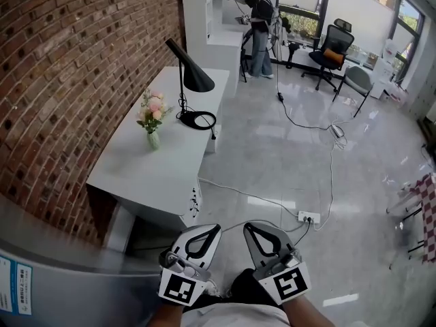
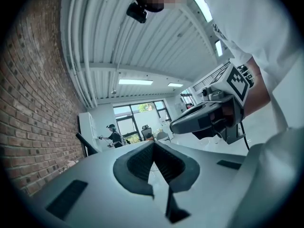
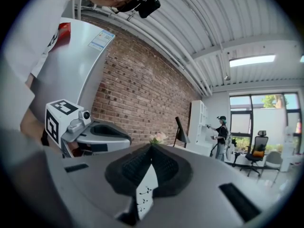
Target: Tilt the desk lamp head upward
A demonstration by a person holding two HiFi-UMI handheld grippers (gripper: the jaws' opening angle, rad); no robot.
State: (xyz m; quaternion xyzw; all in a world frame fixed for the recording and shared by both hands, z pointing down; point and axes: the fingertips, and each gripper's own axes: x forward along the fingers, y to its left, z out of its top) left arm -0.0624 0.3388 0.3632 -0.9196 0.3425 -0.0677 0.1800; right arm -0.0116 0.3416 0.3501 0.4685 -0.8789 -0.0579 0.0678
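A black desk lamp (image 1: 193, 80) stands on the far end of a white desk (image 1: 136, 172), its cone head tilted down and its round base (image 1: 198, 120) near the desk's right edge. It shows small in the left gripper view (image 2: 85, 143) and in the right gripper view (image 3: 180, 132). Both grippers are held low at my body, over the floor and well short of the desk. The left gripper (image 1: 217, 228) (image 2: 153, 143) is shut on nothing. Beside it, the right gripper (image 1: 246, 225) (image 3: 151, 147) is also shut and holds nothing.
A vase of pink flowers (image 1: 153, 114) stands mid-desk by the brick wall (image 1: 61, 67). A grey cabinet (image 1: 48, 271) is at my left. A power strip (image 1: 308, 217) and cables lie on the floor. A person (image 1: 260, 26) works at white shelves (image 1: 204, 9); office chairs (image 1: 332, 48) stand beyond.
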